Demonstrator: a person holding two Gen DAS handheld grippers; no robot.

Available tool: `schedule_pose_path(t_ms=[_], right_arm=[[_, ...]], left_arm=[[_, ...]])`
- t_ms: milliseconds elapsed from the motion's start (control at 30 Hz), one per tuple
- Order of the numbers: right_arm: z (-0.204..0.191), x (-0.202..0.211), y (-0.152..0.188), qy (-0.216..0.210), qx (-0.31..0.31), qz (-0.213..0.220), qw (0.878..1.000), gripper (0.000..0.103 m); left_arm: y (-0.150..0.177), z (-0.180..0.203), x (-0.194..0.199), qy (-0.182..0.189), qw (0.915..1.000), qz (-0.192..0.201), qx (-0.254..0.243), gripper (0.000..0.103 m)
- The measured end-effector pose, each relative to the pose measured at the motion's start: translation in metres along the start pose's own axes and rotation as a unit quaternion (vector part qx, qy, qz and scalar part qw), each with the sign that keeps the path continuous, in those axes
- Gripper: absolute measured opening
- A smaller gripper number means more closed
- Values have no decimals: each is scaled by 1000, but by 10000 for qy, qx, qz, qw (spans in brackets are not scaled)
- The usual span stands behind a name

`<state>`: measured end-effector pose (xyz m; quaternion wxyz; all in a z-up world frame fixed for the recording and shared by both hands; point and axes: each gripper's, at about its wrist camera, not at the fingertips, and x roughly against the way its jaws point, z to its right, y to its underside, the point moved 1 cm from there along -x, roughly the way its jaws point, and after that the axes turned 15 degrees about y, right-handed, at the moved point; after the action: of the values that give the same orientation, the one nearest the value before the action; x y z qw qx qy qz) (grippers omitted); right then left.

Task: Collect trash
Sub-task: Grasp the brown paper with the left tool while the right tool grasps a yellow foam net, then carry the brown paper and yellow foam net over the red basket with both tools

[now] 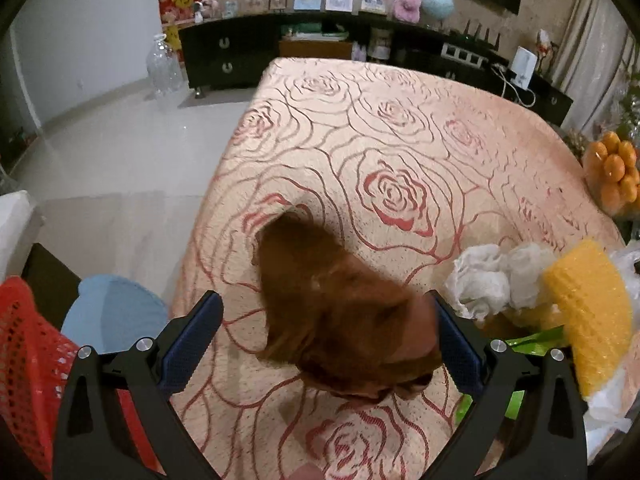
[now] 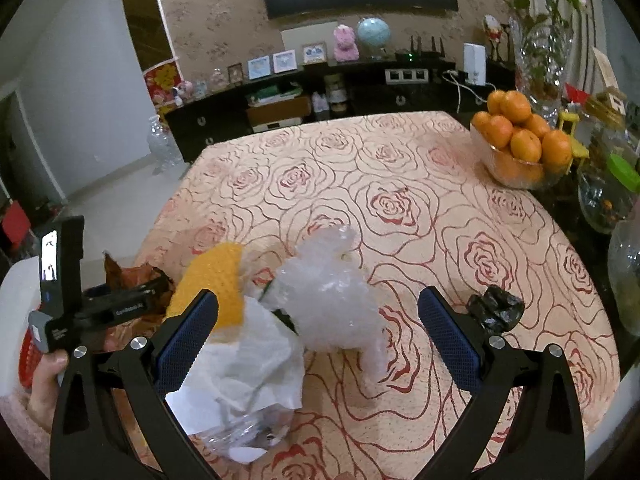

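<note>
- The left gripper (image 1: 326, 340) hangs over the near left part of a table covered in a rose-patterned cloth (image 1: 400, 128), its blue-padded fingers spread wide.
- A brown dried leaf (image 1: 340, 312), blurred in the left wrist view, sits between those fingers; its right edge is against the right pad, while the left pad stands clear, so nothing is clamped.
- From the right wrist view the left gripper is seen side-on at the table's left edge, the person's left hand (image 2: 44, 380) wrapped round its handle.
- The right gripper (image 2: 318, 338) is poised above the near middle of the table, fingers likewise wide and holding nothing.
- Between its fingers lie a clear crumpled plastic wrap (image 2: 332, 300) and, toward the left pad, white crumpled paper (image 2: 248, 368); a yellow bubble-wrap piece (image 2: 216, 280) lies just behind that pad.
- A small black crumpled bag (image 2: 496, 310) sits just outside the right finger.
- A red mesh basket (image 1: 28, 360) stands off the table's left side, below the left gripper.
- A glass bowl of oranges (image 2: 516, 148) rests at the table's far right, well apart from the trash.
</note>
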<state>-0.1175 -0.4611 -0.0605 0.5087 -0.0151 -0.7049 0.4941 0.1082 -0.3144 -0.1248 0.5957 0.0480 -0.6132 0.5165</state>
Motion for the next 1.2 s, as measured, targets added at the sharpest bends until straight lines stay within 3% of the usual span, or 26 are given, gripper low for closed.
schedule_pose_path(t_ms=[200,367,567,633,700,800,1000,1200], right_arm=[[-3,-10,0,-106,-3,-115,9999,97],[2,-11,-2,-118,-60,-100,9999,97],[16,-13,-3,-15,-240,-129,9996,97],[20,-14,-3,11,-310,-134,9994,97],[24,-16,-4,32,-343,-136,9993,97],[26,-18,-4,55,-363,-141,9992,97],[31,-25,-3,57,-379,-156,9991,97],[6,-19,-9,-495,-162,104,9986,97]], left_arm=[[3,-5,-13,206,9993,-165,270,95],[4,0,-15,88,9996,-161,217,96],[1,-4,-11,201,9989,-148,404,94],[0,1,-6,149,9994,72,290,90],[-1,6,-4,192,9996,125,135,73],[-1,11,-4,326,9994,114,67,59],[-2,13,9,501,9983,295,59,52],[-7,8,37,594,9962,600,211,52]])
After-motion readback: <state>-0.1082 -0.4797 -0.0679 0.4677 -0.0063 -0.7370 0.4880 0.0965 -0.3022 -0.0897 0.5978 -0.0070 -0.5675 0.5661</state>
